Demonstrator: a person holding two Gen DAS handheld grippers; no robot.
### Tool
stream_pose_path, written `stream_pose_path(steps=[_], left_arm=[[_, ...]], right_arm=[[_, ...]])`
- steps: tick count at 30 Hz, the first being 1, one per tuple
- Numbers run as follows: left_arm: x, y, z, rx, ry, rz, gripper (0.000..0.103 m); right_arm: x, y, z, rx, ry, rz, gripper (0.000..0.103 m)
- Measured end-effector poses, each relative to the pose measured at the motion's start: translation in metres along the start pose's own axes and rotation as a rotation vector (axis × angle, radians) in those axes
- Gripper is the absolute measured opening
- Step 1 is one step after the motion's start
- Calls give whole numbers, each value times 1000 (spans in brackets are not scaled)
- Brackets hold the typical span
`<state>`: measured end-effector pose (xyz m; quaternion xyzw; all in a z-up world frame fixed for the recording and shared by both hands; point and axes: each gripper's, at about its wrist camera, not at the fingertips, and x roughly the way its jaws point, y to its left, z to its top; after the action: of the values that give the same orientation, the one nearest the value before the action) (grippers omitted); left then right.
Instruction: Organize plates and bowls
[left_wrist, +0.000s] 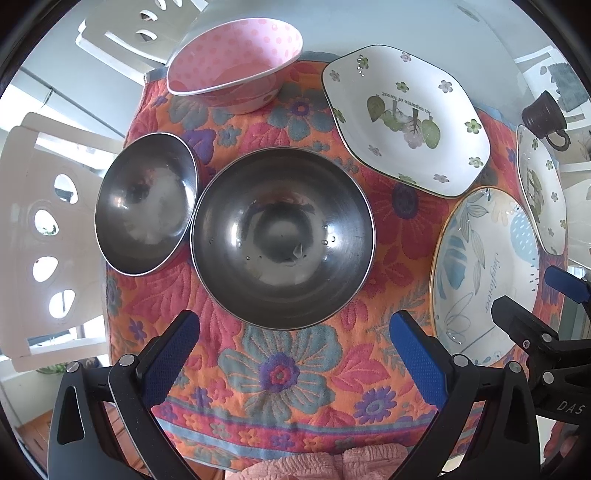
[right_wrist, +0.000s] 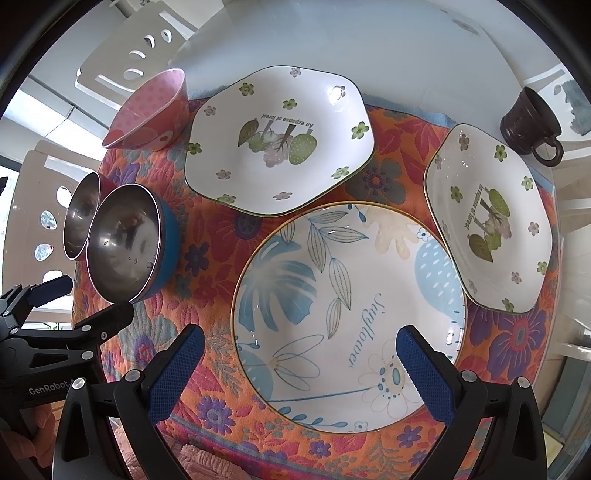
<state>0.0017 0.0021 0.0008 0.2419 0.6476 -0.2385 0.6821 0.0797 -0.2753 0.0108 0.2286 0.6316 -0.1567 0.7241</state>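
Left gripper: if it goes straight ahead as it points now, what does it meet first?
Most likely the larger steel bowl, centred just beyond the open left gripper; only floral cloth lies between. Depth is hard to judge.

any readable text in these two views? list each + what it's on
"An expanse of forest": white hexagonal flower-print plate at the back, upside down.
"An expanse of forest": second white hexagonal plate, sideways.
"Sunflower", cursive: round blue-leaf plate.
"GenRobot": black left gripper body, cut off after.
"DAS": black right gripper body, cut off.
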Motion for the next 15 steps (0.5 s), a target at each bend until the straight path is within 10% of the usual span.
stream_pose_path(steps=[15], left_arm=[[-2, -2, -2, 8, -3, -34, 102]], right_arm=[[0, -2, 0, 15, 6, 12, 103]])
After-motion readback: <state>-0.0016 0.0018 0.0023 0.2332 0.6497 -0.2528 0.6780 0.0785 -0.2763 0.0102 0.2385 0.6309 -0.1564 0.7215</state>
